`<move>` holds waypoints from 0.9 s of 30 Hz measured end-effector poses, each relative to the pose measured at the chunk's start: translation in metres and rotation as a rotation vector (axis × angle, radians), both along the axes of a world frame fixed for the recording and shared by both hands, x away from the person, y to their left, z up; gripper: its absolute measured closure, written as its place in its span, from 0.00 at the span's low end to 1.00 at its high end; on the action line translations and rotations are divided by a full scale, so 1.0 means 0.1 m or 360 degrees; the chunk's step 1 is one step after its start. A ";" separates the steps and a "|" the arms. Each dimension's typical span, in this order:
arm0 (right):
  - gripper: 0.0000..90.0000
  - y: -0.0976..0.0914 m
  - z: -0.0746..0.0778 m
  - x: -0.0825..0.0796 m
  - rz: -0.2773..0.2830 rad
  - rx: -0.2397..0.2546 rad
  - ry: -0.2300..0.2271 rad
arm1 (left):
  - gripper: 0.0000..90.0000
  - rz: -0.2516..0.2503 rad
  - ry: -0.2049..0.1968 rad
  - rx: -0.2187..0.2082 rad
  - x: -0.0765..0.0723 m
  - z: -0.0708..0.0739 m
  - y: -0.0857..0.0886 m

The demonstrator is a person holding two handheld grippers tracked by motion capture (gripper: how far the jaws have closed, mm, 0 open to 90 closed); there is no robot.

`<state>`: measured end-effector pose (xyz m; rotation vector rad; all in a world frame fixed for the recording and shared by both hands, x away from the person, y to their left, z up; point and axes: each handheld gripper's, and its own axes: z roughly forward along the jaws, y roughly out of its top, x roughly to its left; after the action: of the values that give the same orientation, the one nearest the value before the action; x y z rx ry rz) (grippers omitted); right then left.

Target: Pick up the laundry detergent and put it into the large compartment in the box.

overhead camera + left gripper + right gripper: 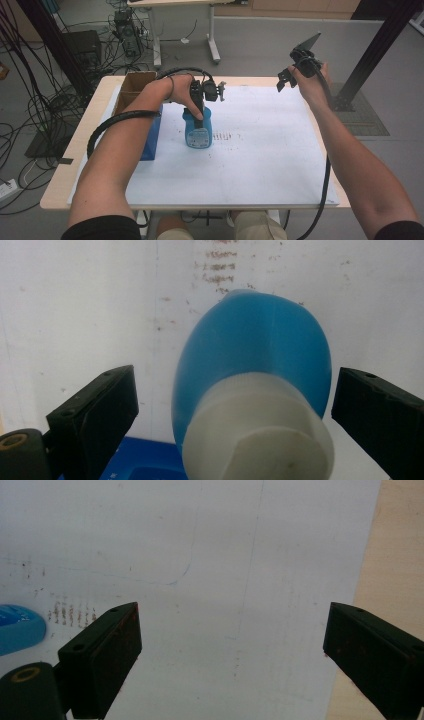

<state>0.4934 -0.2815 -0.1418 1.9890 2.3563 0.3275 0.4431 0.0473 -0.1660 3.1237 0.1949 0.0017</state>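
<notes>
A blue bottle (198, 131) with a white cap (257, 435) stands upright on the white sheet (260, 150), left of centre. My left gripper (198, 112) points down over it. In the left gripper view the bottle (255, 350) sits between the jaws of that gripper (235, 385), which stand open with a gap on each side of the cap. My right gripper (286, 77) is held high over the table's far right corner, open and holding nothing. In the right gripper view that gripper (232, 625) has bare sheet between its jaws, and the bottle (20, 627) lies at the left edge.
A blue box (150, 135) stands just left of the bottle, with an open cardboard box (134, 87) behind it. The wooden table edge (75, 150) borders the sheet. Faint brown marks (225, 136) stain the sheet right of the bottle. Cables and a computer lie on the floor at the back left.
</notes>
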 end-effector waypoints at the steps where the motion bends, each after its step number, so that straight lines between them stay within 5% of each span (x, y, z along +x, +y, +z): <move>1: 0.10 0.00 0.00 0.00 0.0001 0.0002 0.0000 | 0.06 0.0001 -0.0001 -0.0007 0.00 0.00 0.01; 27: 0.10 -0.04 0.02 -0.01 0.0004 0.0007 -0.0008 | 0.06 -0.0006 -0.0015 -0.0018 -0.01 0.00 -0.01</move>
<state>0.4920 -0.2851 -0.1401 1.9853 2.3573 0.3374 0.4424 0.0465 -0.1664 3.1123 0.1881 0.0148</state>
